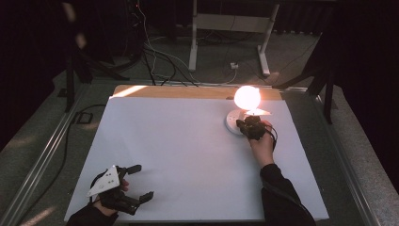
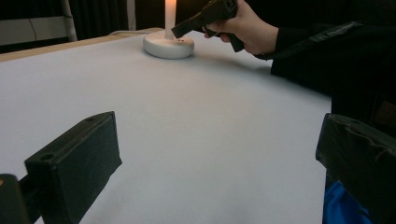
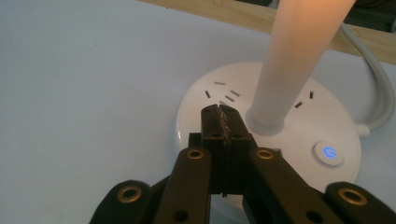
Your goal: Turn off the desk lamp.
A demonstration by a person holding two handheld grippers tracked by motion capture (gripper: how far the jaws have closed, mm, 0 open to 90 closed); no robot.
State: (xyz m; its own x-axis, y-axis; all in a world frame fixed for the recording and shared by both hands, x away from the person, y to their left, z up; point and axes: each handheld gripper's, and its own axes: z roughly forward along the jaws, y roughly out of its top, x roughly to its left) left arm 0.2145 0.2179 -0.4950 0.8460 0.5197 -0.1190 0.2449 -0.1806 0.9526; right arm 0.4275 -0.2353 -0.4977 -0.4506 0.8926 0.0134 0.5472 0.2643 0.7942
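A white desk lamp with a round base (image 1: 233, 121) stands at the back right of the white table, and its head (image 1: 247, 97) glows bright. In the right gripper view its base (image 3: 299, 135) carries a lit blue power button (image 3: 329, 153) and socket slots beside a glowing stem (image 3: 299, 60). My right gripper (image 3: 220, 114) is shut with nothing held, its tips over the base just left of the stem. In the high view my right gripper (image 1: 249, 125) sits at the base's near edge. Near the front left, my left gripper (image 1: 141, 181) rests open and holds nothing.
A white cable (image 3: 378, 84) runs from the lamp base over the wooden back edge (image 1: 188, 92). The white table sheet (image 1: 188, 150) stretches between both hands. Beyond the table, stands and cables (image 1: 155, 61) sit on the dark floor.
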